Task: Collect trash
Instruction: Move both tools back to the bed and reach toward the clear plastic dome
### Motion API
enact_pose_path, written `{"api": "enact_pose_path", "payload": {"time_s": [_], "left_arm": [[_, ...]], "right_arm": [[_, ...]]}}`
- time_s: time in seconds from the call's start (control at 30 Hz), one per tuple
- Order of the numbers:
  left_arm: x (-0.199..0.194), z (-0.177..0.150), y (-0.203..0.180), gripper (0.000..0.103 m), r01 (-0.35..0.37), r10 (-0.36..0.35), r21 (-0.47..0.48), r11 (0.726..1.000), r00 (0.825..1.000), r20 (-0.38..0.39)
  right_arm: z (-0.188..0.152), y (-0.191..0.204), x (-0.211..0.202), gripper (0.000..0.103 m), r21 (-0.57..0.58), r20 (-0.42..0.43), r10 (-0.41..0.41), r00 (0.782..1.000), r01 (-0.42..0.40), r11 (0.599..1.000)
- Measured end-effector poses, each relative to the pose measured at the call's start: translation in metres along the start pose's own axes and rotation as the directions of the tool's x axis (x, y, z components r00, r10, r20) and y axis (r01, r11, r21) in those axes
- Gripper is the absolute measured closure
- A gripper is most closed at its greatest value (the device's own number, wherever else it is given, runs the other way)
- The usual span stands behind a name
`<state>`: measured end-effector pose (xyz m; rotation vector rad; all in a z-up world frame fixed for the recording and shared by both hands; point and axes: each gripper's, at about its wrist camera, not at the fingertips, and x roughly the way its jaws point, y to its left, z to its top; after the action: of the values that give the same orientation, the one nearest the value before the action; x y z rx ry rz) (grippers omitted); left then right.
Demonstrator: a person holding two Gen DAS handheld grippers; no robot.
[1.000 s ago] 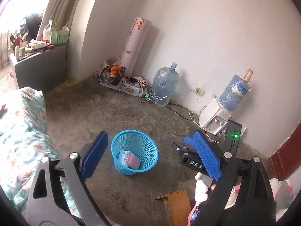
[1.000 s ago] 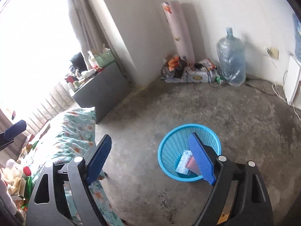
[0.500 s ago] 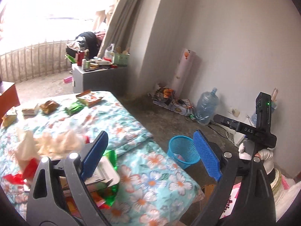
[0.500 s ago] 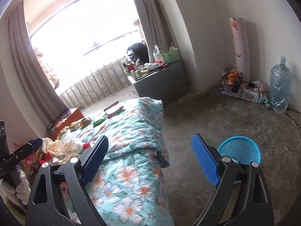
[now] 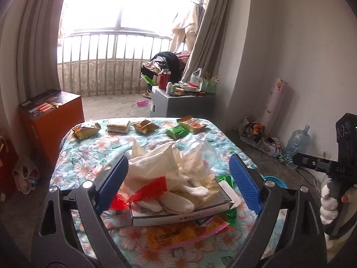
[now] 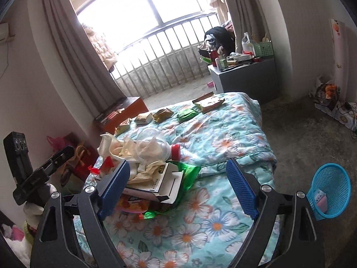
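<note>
Both hand-held grippers, left (image 5: 178,183) and right (image 6: 178,187), released; five wrappers (image 5: 144,126), one basket (image 6: 329,192).

We count five snack packets in a row on the quilt: three gold-brown (image 5: 86,130) (image 5: 118,126) (image 5: 145,126), one green (image 5: 177,132), one orange-and-green (image 5: 193,124). We see one blue basket (image 6: 329,193), one flat white box (image 5: 178,212) and one clear plastic cup (image 6: 152,147).

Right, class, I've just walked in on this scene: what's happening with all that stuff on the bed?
A person holding a claw in each hand is collecting trash. Both the left claw and the right claw are open and empty, over a pile of crumpled tissues, a flat box and wrappers on the floral bedspread. The blue basket on the floor holds a few items.
</note>
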<state>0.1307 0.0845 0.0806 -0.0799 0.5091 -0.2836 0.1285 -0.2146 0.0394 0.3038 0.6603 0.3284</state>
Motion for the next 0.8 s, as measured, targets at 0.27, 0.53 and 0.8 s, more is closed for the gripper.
{"api": "enact_pose_path", "payload": {"time_s": [0.27,0.53,0.8], "left_arm": [[0.050,0.003,0.017,0.043,-0.067,0.068,0.015,0.998,0.994,-0.083],[0.061,-0.004,0.039,0.067,-0.024,0.017,-0.056,0.998,0.992,-0.129],[0.060,-0.010,0.045,0.089,0.020,-0.028,-0.063,0.998,0.991,-0.134]], "right_arm": [[0.005,0.030,0.052,0.021,0.004,-0.078,0.060,0.995,-0.060,0.998],[0.028,0.028,0.130,0.021,0.114,-0.158,0.150,0.976,-0.133,0.985],[0.035,0.021,0.178,0.021,0.177,-0.201,0.154,0.968,-0.118,0.977]]}}
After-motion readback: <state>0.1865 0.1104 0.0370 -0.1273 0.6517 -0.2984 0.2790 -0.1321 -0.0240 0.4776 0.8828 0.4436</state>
